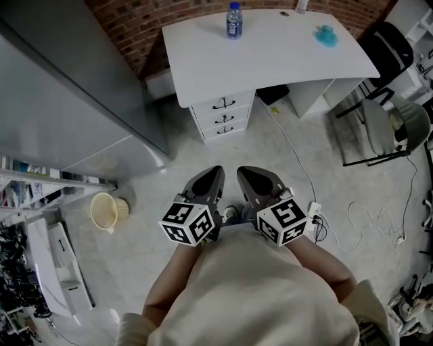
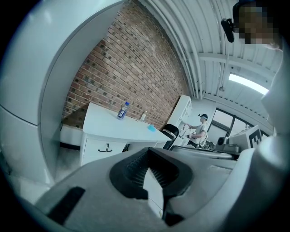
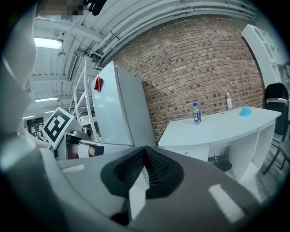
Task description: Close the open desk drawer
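A water bottle (image 1: 234, 20) is seen at twelve o'clock, a blue thing (image 1: 326, 35) at one, a black chair (image 1: 389, 51) at two. A cream basket (image 1: 106, 211) is seen on the floor (image 1: 203, 159) at eight.

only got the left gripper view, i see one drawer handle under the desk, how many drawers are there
Observer: Three drawers, stacked under the left end of the desk, by the head view.
Operator: any of them pulled out
Observer: From the head view none stands out far. I cannot tell a small gap from that height.
Operator: right gripper carrying anything
Observer: No. The right gripper has its jaws together with nothing between them.
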{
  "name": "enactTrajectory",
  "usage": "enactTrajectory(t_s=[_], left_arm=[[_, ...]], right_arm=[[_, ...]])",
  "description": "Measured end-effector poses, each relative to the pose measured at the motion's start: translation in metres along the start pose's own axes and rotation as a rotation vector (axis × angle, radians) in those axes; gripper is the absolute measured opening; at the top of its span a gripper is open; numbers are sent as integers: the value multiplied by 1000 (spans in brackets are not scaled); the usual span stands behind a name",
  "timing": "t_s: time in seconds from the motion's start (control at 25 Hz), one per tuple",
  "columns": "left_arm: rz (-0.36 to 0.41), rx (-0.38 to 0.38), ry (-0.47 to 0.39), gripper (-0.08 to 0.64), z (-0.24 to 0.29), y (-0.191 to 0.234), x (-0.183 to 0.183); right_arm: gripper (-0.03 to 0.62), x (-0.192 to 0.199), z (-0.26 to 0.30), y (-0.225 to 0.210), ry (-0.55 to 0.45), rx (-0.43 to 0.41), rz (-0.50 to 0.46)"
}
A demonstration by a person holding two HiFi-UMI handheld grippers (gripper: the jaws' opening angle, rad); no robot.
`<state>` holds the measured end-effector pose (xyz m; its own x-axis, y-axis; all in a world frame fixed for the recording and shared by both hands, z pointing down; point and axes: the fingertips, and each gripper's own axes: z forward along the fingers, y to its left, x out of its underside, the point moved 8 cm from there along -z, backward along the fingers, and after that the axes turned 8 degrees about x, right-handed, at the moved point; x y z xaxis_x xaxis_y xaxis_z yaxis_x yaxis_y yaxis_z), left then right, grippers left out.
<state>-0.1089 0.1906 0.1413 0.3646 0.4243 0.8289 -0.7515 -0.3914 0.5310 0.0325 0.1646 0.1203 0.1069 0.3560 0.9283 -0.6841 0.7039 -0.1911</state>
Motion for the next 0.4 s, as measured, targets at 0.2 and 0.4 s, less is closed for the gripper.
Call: enactTrajectory(t_s=[0.2,0.4], left_arm=[[1,1,2,-3,1,0,0],[0,1,0,-3,3,3,-1]], right_arm=[[2,1,1,-1,3,-4,7],[2,2,3,-3,3,-4,10]])
